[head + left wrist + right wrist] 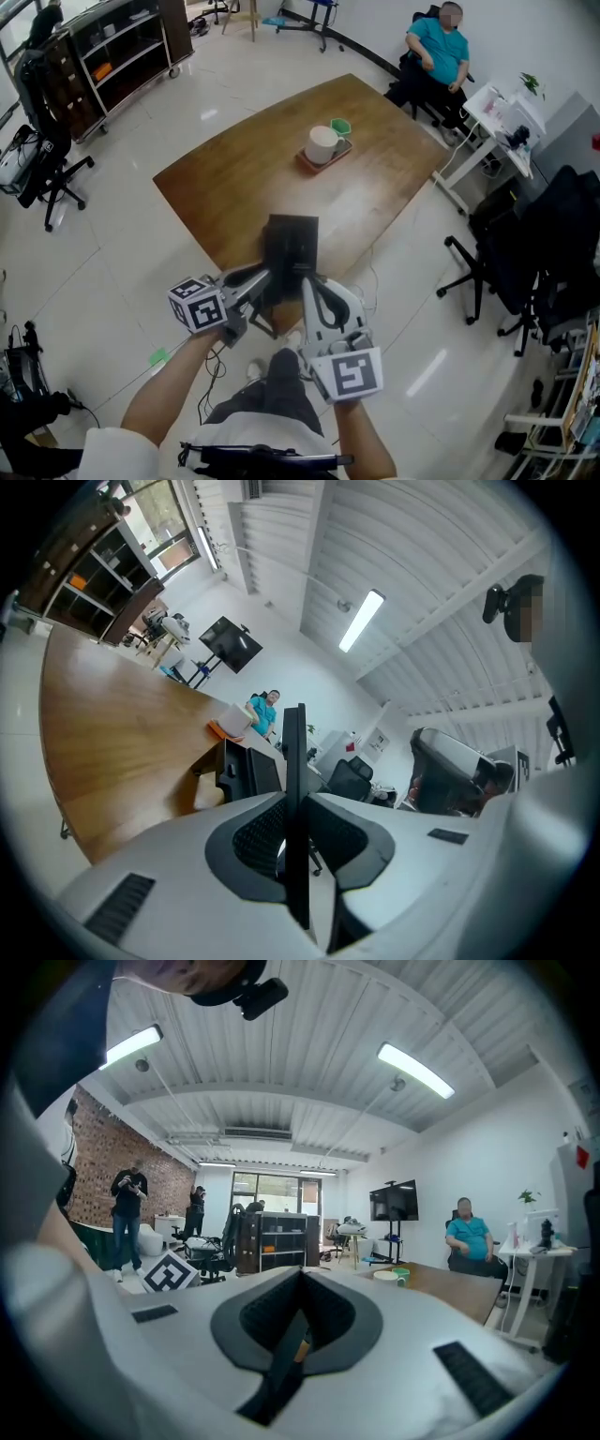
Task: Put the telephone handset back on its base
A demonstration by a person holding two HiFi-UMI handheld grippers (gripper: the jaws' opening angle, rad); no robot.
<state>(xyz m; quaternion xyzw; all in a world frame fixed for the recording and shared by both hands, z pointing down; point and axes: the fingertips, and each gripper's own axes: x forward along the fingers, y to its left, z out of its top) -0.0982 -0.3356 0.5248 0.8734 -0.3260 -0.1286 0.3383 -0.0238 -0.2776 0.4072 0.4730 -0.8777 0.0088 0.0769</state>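
A black telephone (pixel 292 246) stands at the near edge of the brown wooden table (pixel 234 169); I cannot make out its handset apart from the base. My left gripper (pixel 265 281) reaches toward the phone's near left side. In the left gripper view its jaws (pixel 296 794) are closed on a thin black upright strip (pixel 294 747) that I cannot identify, with the phone (pixel 242 772) beyond them. My right gripper (pixel 312 286) sits just right of the left one. In the right gripper view it (pixel 301 1274) is shut with nothing held, aimed across the room.
A white pot on an orange tray (pixel 323 147) and a green cup (pixel 341 126) sit mid-table. A seated person (pixel 441 52) is beyond the far corner. Office chairs (pixel 47 159) (pixel 525 272) flank the table, and a shelf unit (pixel 122 47) stands far left.
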